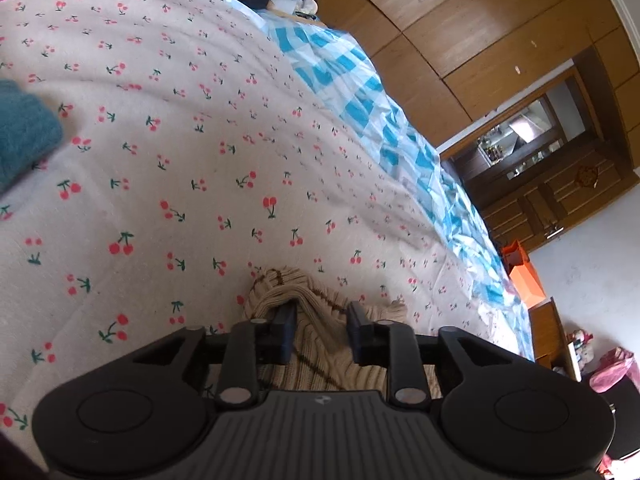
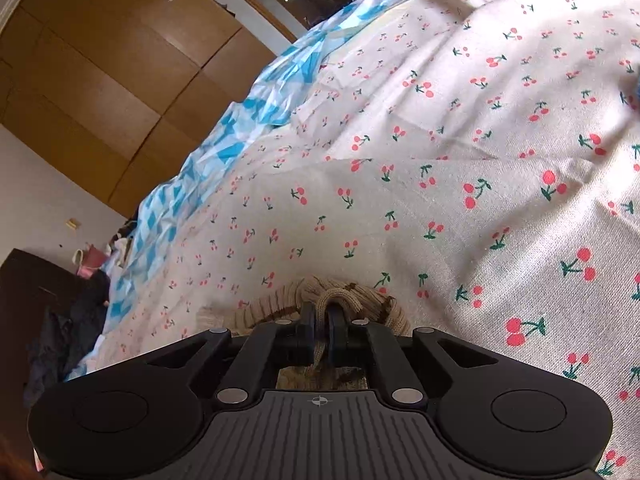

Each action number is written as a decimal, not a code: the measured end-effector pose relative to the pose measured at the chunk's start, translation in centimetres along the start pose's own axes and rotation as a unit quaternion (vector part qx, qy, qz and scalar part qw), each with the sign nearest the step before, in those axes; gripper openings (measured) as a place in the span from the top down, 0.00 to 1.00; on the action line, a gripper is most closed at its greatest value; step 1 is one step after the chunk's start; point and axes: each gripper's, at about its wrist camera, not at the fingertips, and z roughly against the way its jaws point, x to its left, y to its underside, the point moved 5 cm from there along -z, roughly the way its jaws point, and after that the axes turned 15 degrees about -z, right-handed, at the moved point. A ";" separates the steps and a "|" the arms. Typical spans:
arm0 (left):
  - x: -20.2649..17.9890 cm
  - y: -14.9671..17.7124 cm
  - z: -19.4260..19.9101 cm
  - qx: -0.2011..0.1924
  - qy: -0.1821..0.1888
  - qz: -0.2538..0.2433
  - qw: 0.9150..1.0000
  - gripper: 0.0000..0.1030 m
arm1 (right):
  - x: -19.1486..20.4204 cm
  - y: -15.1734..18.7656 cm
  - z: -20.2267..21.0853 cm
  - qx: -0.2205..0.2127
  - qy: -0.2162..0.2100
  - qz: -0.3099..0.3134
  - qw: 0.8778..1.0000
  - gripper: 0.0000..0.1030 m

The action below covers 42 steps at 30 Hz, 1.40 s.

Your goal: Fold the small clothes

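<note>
folding a small beige ribbed knit [image 1: 316, 344] on the cherry-print sheet [image 1: 168, 152] is the step in hand, and both claws are sitting low over the garment near the sheet's near edge. the right gripper [image 2: 321, 326] is pinching a bunched ridge of the knit [image 2: 336, 304], its jaws pressed almost together with the yarn looping up between them. the left gripper [image 1: 318, 330] is standing with its jaws spread a little, the knit lying between and under them; the pads do not appear to be pressing on it, so this side looks let go, or nearly so.

a teal fuzzy garment [image 1: 24, 132] is lying well apart at the sheet's left edge, and a blue checked cloth [image 1: 360, 108] is running along the sheet's far side, in front of the wooden wardrobe [image 1: 460, 28].

doing this well probably means setting the fold down flat before the right side lets go: lowering the pinched edge until it is resting on the layer beneath, lining the ribbed edges up with each other, then opening gently so the yarn is not snagging on a pad and dragging the fold askew. the knit looks soft and stretchy, so pulling sideways is likely to distort it. how neatly the hidden part under the grippers is lying cannot be told.
</note>
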 end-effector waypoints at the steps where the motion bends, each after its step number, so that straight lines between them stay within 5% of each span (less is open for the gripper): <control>1: 0.0 -0.1 0.3 -0.005 -0.004 -0.001 1.000 0.62 | 0.2 0.0 0.3 -0.001 -0.004 0.000 1.000 0.88; 4: 0.1 -0.6 1.2 -0.021 -0.019 -0.005 1.000 0.52 | 0.8 -0.1 1.1 -0.006 -0.012 0.005 1.000 0.83; 7: -0.2 -0.6 2.2 -0.029 -0.021 -0.005 0.999 0.52 | 1.4 -0.1 2.4 -0.019 -0.020 0.012 1.000 0.81; 10: -1.2 0.5 3.6 -0.025 -0.022 -0.036 0.999 0.51 | 1.7 -0.1 4.5 -0.048 -0.027 0.029 0.998 0.69; 14: -2.1 3.4 5.7 -0.016 -0.030 -0.076 0.997 0.51 | 0.9 0.6 7.6 -0.059 -0.032 0.059 0.996 0.69; 20: -0.5 7.7 7.4 0.008 -0.064 -0.081 0.995 0.51 | -2.3 4.6 9.5 -0.015 -0.006 0.116 0.993 0.70; 23: 0.5 9.0 7.1 0.031 -0.097 -0.085 0.991 0.52 | -4.0 5.7 8.2 0.001 0.035 0.134 0.990 0.85; 27: 0.8 8.9 7.6 0.019 -0.126 -0.090 0.988 0.52 | -4.9 4.6 8.8 -0.015 0.037 0.107 0.993 0.94; 35: 0.3 9.3 7.4 0.021 -0.157 -0.054 0.986 0.52 | -4.7 4.4 9.3 -0.010 0.058 0.140 0.988 0.93; 42: -0.4 9.9 7.1 0.010 -0.168 -0.096 0.981 0.52 | -1.2 3.2 11.0 -0.043 0.034 0.177 0.983 0.83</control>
